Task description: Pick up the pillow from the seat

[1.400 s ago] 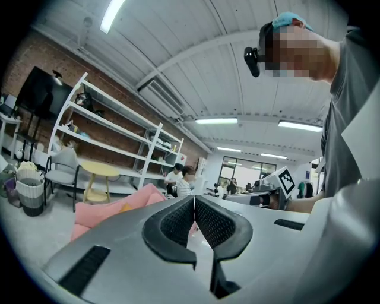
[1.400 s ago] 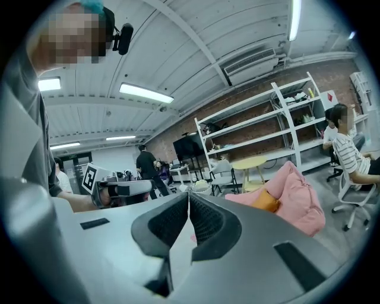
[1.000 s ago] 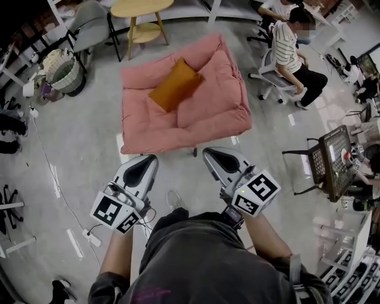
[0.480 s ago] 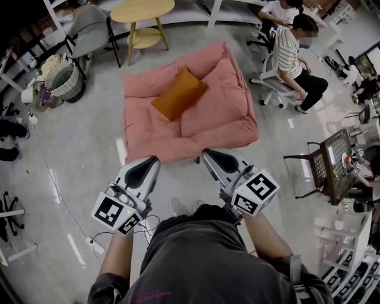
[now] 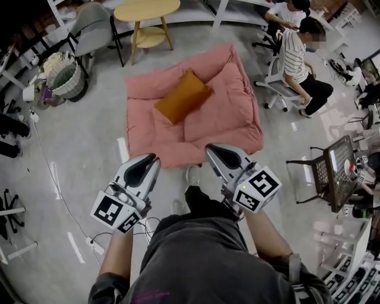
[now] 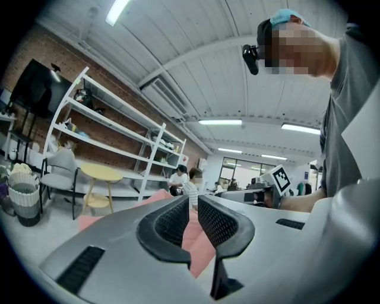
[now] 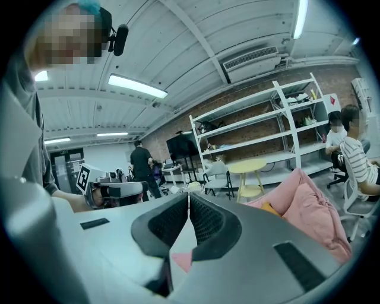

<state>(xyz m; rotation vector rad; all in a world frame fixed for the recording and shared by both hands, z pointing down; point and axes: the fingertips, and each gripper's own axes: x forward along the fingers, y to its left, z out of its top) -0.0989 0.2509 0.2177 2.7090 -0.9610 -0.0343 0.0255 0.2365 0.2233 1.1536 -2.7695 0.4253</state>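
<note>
Pillow (image 5: 183, 96) on the seat (image 5: 148, 127) looks soft and light, so we'd pinch a corner. Left tongs (image 5: 149, 159) just cracking open, empty; right tongs (image 5: 212, 148) together.

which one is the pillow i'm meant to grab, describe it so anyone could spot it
In the middle of the grey floor, in front of the round yellow table, sits a big pink cushioned seat. Lying cornerwise in its hollow is the pillow: smaller and flatter than the puffy cushions around it, and the only orange thing on the otherwise all-pink seat.
</note>
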